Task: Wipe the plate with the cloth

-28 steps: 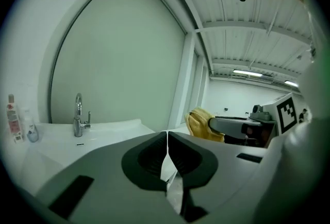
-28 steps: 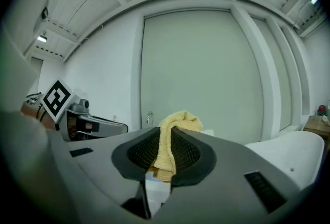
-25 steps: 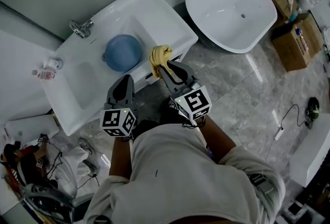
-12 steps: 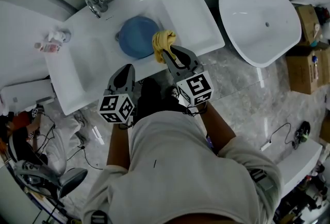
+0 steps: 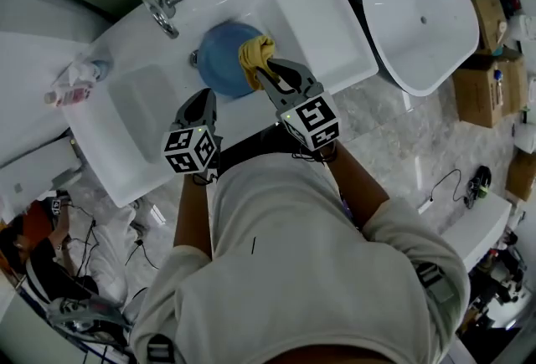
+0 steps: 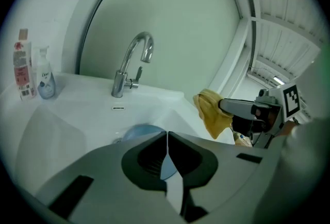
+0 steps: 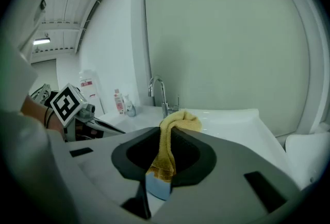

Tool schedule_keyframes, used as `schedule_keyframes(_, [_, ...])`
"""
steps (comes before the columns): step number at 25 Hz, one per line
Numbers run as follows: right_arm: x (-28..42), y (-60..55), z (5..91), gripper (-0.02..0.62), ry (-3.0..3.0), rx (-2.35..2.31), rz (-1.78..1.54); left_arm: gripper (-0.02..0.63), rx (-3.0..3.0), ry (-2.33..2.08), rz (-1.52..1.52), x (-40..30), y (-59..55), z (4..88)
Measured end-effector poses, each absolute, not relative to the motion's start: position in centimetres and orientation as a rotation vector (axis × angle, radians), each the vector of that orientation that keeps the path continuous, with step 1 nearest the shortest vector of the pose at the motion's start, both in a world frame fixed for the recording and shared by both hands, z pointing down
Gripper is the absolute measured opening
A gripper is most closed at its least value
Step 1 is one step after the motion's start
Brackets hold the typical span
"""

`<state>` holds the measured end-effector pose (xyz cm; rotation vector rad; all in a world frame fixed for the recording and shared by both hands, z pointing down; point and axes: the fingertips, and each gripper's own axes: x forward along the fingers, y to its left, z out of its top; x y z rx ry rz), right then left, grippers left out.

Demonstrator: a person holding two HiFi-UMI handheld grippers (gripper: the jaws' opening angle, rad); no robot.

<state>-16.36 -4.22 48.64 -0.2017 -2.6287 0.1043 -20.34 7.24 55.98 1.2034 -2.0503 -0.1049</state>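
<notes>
The jaws of the right gripper (image 5: 266,74) squeeze the yellow cloth (image 5: 254,53) over the blue plate (image 5: 218,65), the left gripper (image 5: 200,99) is closed and empty; best to press softly, rubbing round.

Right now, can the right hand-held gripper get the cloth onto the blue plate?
Probably yes: the right hand-held gripper holds the cloth over the plate, nothing shows between them, and the left hand-held gripper sits aside.

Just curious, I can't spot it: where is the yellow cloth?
Head view: the yellow cloth is pinched in the right claw, over the right edge of the blue plate in the sink.
</notes>
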Motion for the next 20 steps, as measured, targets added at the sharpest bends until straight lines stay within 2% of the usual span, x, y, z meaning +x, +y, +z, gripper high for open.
schedule_keyframes(8, [-18.7,-3.4,53.5,0.061,-2.491,-0.233,0.105,0.025,1.117,-1.936,0.049,-22.9,8.7,64.1])
schedule_keyframes(20, [-21.7,-4.7,58.3,0.061,-2.372,-0.455,0.116,0.026,0.891,-1.883,0.058,-23.8,7.7,70.2])
